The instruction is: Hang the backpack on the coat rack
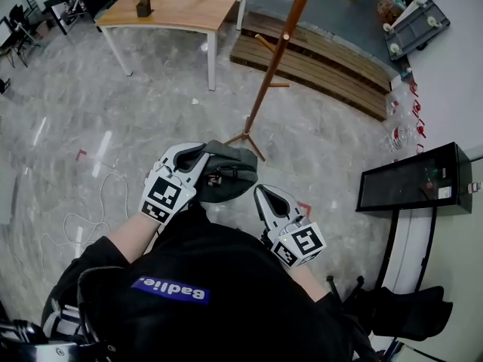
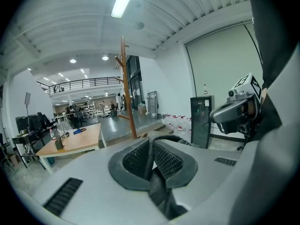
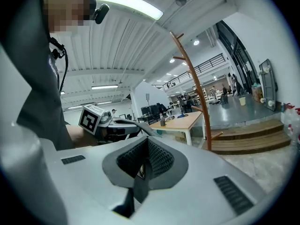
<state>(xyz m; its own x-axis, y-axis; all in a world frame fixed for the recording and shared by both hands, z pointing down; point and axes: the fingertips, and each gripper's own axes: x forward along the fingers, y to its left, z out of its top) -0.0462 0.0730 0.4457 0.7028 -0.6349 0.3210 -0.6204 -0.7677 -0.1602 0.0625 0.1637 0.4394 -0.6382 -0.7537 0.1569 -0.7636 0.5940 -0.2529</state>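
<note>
Two grippers: the left gripper (image 1: pixel 198 161) and the right gripper (image 1: pixel 262 193) are held close in front of the person, near each other.
Left: jaws pressed together. By the look of it they pinch a strap or edge of the backpack (image 1: pixel 230 170), which bunches dark grey right at the tips, clear of the floor.
Right: jaws closed too, with nothing that I can see caught in them. The tips point toward eleven o'clock, near the bag's edge but seemingly not touching it.
Bag: sits at three o'clock of the left tips, not on the rack yet.
Rack: the coat rack (image 1: pixel 273 70) is a wooden pole at about one o'clock from the bag, well apart, with pegs jutting out on both sides.
Risk, grip: one thin pinch seems to carry the whole bag, so a swing on the way over could pull it free.
Risk, peg: the strap looks bunched and may miss a peg (image 1: pixel 266 44) unless the free gripper spreads a loop.
Risk, rack: the slim pole stands on splayed feet (image 1: pixel 245 138), and a sideways tug could tip it.
</note>
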